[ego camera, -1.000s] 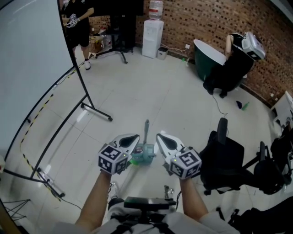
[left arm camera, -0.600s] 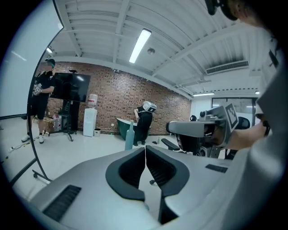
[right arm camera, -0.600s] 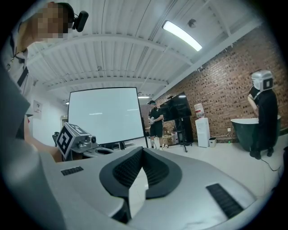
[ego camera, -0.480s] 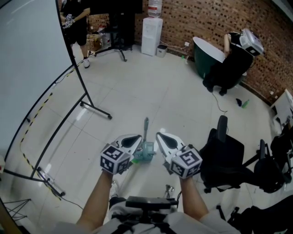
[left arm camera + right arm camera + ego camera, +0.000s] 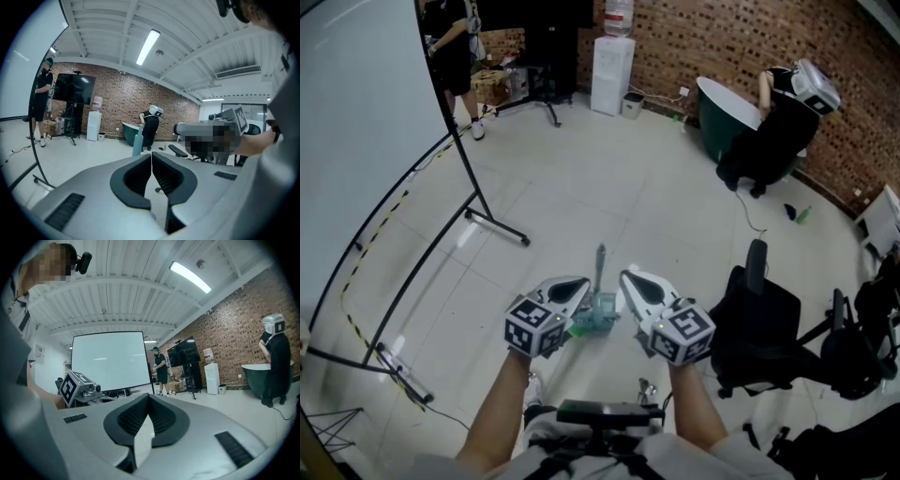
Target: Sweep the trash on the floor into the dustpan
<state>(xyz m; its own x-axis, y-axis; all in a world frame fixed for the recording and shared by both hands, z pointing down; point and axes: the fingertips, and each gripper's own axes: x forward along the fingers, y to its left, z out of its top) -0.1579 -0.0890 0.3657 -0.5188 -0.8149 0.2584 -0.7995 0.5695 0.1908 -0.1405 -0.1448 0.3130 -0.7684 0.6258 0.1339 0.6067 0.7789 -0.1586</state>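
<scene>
Left gripper (image 5: 568,290) had its jaws closed together with nothing between them, which its own view confirmed (image 5: 151,161). Right gripper (image 5: 636,289) was likewise fully closed and empty (image 5: 149,404). Both were held out side by side in front of the person, apart from each other and pointing roughly level. The teal dustpan (image 5: 601,313) sat on the white tile floor (image 5: 581,187) between and just beyond the two grippers, its handle (image 5: 600,262) upright; neither gripper touched it. A small green scrap (image 5: 578,329) lay at the pan's left edge, partly behind the left gripper; couldn't tell what it was. Black chair (image 5: 759,323) stood to the right and a screen stand (image 5: 492,225) to the left. Against the brick wall (image 5: 722,37) at the back stood a water dispenser (image 5: 612,70) and, further right, a person in black (image 5: 783,127).
</scene>
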